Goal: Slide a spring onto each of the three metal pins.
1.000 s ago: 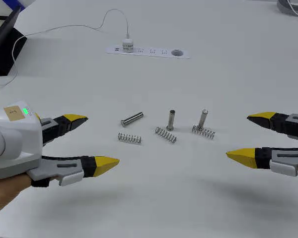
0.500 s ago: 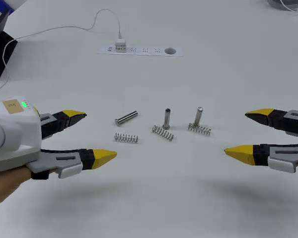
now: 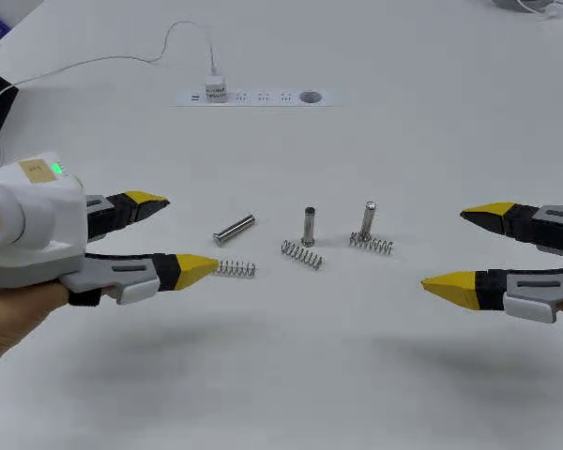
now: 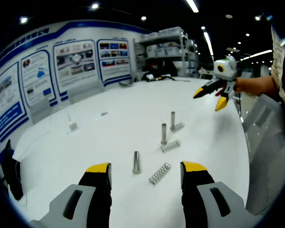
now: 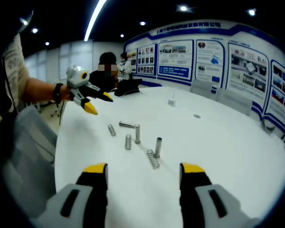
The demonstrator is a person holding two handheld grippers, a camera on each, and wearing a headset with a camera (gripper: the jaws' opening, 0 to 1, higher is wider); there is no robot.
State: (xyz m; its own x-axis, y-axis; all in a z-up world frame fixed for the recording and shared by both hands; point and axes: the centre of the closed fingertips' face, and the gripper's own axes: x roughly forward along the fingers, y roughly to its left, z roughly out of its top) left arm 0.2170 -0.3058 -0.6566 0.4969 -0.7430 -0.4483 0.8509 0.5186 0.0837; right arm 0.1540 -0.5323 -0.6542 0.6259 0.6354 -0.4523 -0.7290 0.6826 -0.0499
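While both grippers are hovering above the white workbench (image 3: 291, 375), the parts are lying in a row between them.
Left gripper (image 3: 190, 232): jaws are standing spread apart, grasping nothing; the nearer yellow tip is showing just beside the left spring in the head view, and contact cannot be told.
Right gripper (image 3: 443, 247): jaws are gaping wide, carrying nothing, well apart from the parts.
Lying pin (image 3: 234, 229): is resting on its side, leftmost.
Middle pin (image 3: 309, 226): is standing upright.
Right pin (image 3: 367, 219): is standing upright.
Left spring (image 3: 235, 269): is lying loose just in front of the lying pin.
Middle spring (image 3: 301, 255): is lying loose at the middle pin's foot.
Right spring (image 3: 371, 245): is lying loose at the right pin's foot.
Power strip (image 3: 253, 97): is sitting at the far side, with a white plug seated in it.
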